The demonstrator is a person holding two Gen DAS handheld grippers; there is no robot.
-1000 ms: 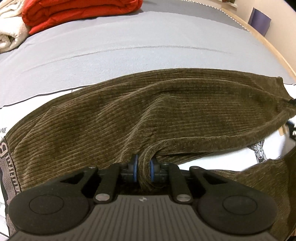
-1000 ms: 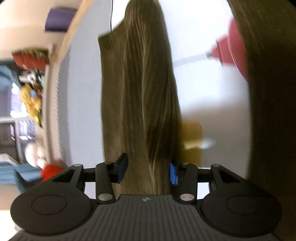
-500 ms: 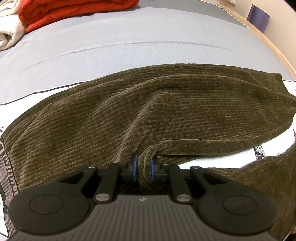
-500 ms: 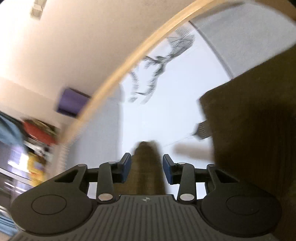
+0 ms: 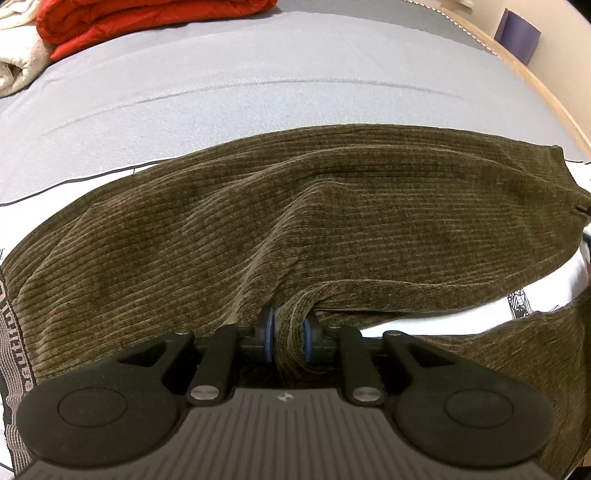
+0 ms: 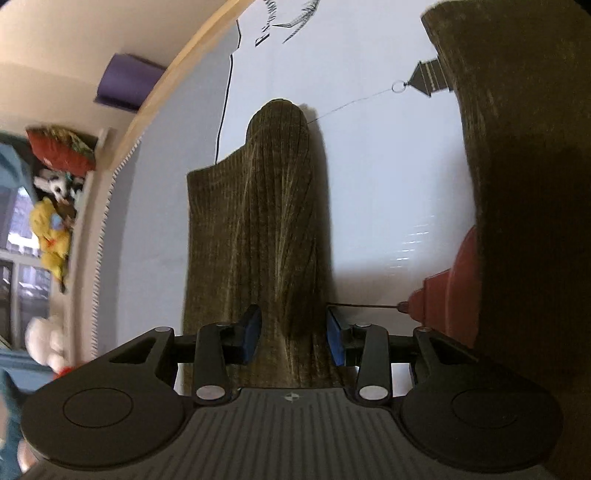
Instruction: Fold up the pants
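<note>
Olive-brown corduroy pants (image 5: 295,221) lie across the bed, one leg stretched from the patterned waistband (image 5: 14,325) at the left to the cuff (image 5: 565,177) at the right. My left gripper (image 5: 290,338) is shut on a bunched fold of the pants at their near edge. In the right wrist view a pant leg (image 6: 266,236) hangs between the blue pads of my right gripper (image 6: 291,339), whose jaws stand partly apart around the cloth. The other leg (image 6: 517,184) fills the right side of that view.
A red folded blanket (image 5: 147,18) and a cream towel (image 5: 18,62) lie at the far left of the grey bed sheet (image 5: 295,85). A white printed sheet (image 6: 369,129) lies under the pants. The wooden bed edge (image 5: 546,85) runs along the right.
My left gripper stays shut on the fold while the cloth shifts slightly. My right gripper swung around sharply and now has the pant leg hanging between its pads again.
</note>
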